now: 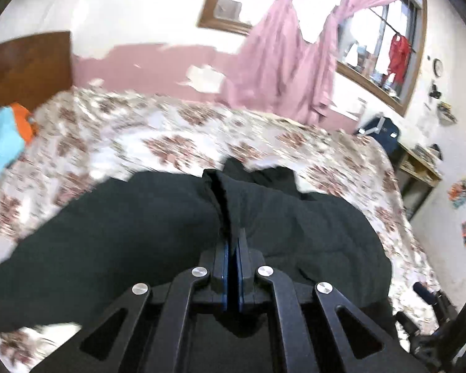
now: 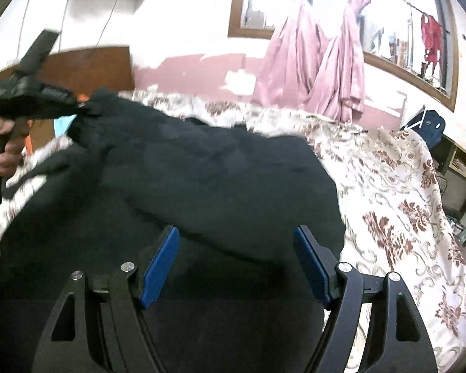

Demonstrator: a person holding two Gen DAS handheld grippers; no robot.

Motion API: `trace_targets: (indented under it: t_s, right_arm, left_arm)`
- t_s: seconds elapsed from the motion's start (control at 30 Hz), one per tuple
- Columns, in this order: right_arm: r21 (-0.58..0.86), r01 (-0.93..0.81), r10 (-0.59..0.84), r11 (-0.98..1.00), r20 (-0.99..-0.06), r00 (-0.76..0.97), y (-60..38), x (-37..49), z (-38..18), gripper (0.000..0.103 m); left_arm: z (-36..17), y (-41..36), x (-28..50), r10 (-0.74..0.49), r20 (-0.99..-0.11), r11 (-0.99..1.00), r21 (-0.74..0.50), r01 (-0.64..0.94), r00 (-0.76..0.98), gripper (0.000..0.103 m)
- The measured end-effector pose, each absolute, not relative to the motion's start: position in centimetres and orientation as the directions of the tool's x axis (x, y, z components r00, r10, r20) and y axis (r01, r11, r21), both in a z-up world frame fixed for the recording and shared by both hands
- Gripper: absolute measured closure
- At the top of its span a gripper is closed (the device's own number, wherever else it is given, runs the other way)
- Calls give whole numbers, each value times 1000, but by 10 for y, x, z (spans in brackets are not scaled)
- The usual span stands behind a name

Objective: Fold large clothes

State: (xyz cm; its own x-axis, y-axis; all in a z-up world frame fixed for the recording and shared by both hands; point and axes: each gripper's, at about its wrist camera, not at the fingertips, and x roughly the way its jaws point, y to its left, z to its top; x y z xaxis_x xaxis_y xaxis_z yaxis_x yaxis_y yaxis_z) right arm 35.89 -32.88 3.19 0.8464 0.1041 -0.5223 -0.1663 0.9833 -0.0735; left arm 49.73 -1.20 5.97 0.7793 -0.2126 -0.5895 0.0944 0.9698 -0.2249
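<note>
A large black garment [image 1: 139, 233] lies spread over a bed with a floral sheet [image 1: 202, 130]. My left gripper [image 1: 234, 236] is shut on a raised fold of this cloth, which stands up between the blue pads. In the right wrist view the same gripper [image 2: 77, 105] shows at the upper left, held by a person's hand [image 2: 6, 155] and lifting a corner of the garment [image 2: 202, 171]. My right gripper [image 2: 236, 233] is open just above the cloth's near part, and its blue pads [image 2: 160, 267] stand wide apart with nothing pinched.
A wooden headboard [image 1: 25, 62] stands at the far left, with blue and orange clothes [image 1: 3, 143] in front of it. Pink curtains [image 1: 279, 62] hang behind the bed. A desk [image 1: 419, 168] and a dark blue bag [image 1: 385, 130] are on the right.
</note>
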Motion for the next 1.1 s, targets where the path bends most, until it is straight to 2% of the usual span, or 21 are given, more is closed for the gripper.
trace_targets:
  t_s: [0.17, 0.33, 0.43, 0.53, 0.63, 0.73, 0.93, 1.03, 1.07, 1.1]
  right_arm:
    - [6, -258, 220, 966, -536, 815, -313, 406, 29, 32]
    - [62, -294, 268, 954, -615, 742, -281, 456, -3, 32]
    - [32, -303, 242, 952, -685, 687, -257, 482, -31, 32]
    - [-36, -307, 179, 951, -746, 641, -237, 505, -59, 32]
    - [-93, -279, 95, 956, -800, 593, -224, 520, -79, 32]
    - [-125, -279, 62, 952, -814, 577, -217, 526, -92, 30]
    - [-172, -274, 27, 946, -802, 597, -210, 527, -102, 29]
    - [-161, -279, 43, 947, -794, 607, -209, 521, -96, 28]
    - [-154, -284, 53, 946, -792, 608, -215, 520, -91, 28]
    - [-140, -292, 77, 946, -779, 622, -216, 514, -83, 28]
  left_arm:
    - [42, 34, 501, -99, -637, 986, -169, -13, 764, 99]
    - [-5, 60, 499, -22, -697, 983, -146, -112, 717, 98]
    - [-34, 64, 503, -13, -734, 985, -126, -117, 679, 98]
    - [-44, 58, 506, 2, -735, 992, -82, -91, 678, 97]
    - [-52, 51, 510, 21, -746, 997, -34, -69, 666, 93]
    - [-58, 49, 513, 33, -753, 997, -20, -72, 658, 85]
    - [-52, 72, 506, -136, -751, 968, -241, -76, 646, 73]
    - [-44, 83, 493, -155, -749, 955, -281, -97, 644, 65]
    - [-40, 88, 486, -162, -740, 950, -295, -99, 653, 58]
    - [-36, 93, 478, -175, -728, 944, -315, -97, 663, 41]
